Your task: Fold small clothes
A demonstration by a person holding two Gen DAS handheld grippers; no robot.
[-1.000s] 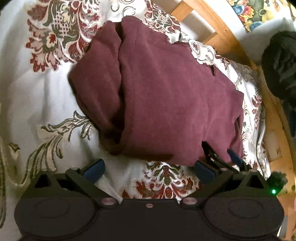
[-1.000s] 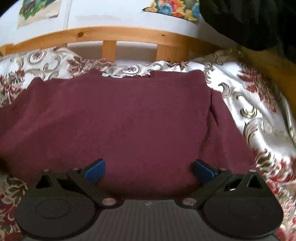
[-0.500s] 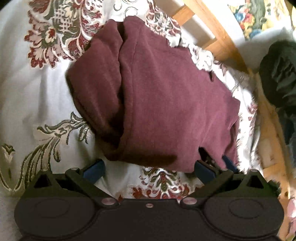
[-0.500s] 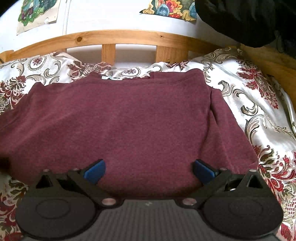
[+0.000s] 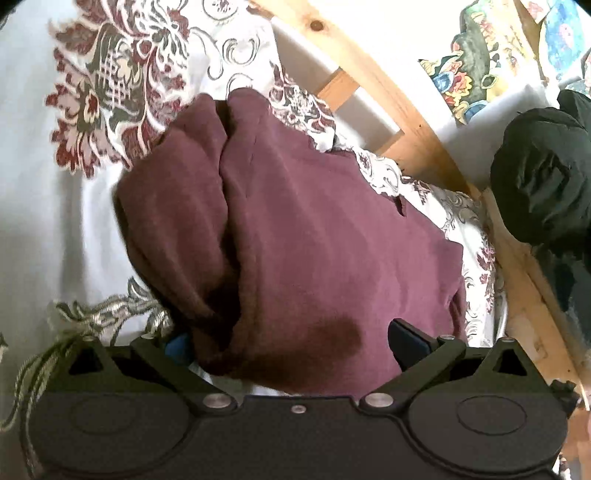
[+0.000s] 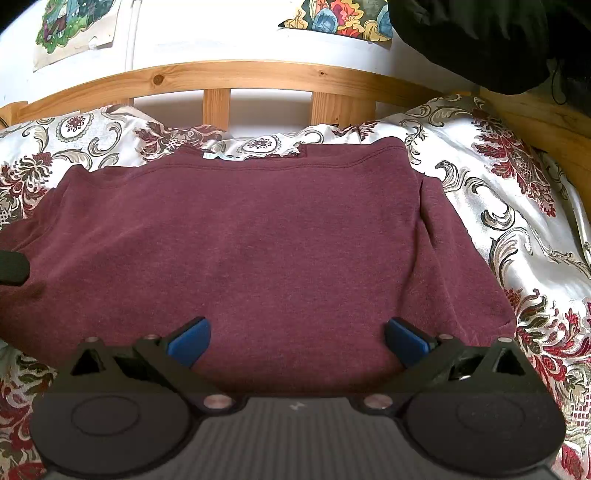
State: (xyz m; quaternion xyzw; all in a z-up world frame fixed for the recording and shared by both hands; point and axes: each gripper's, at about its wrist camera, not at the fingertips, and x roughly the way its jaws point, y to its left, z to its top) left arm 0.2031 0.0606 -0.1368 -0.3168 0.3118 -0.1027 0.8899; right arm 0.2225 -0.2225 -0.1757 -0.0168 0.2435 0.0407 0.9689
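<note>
A maroon shirt (image 6: 258, 251) lies partly folded on a floral bedspread (image 6: 517, 206), its collar toward the headboard. In the left wrist view the shirt (image 5: 314, 251) shows a folded-over sleeve side on its left. My left gripper (image 5: 291, 343) is open, its jaws wide over the shirt's near edge; the left blue pad is partly hidden behind the cloth. My right gripper (image 6: 295, 338) is open, its blue pads (image 6: 190, 341) wide apart just above the shirt's near hem. A dark tip of the left gripper (image 6: 13, 266) shows at the left edge of the right wrist view.
A wooden headboard (image 6: 236, 77) runs along the far side, with a white wall and pictures (image 6: 340, 18) behind. A black garment (image 5: 543, 177) hangs at the right over the wooden bed frame (image 5: 524, 280). The floral bedspread (image 5: 55, 206) extends to the left.
My left gripper has moved forward so the shirt's near edge now lies between its jaws. My right gripper has pulled back and risen slightly. Both stay open.
</note>
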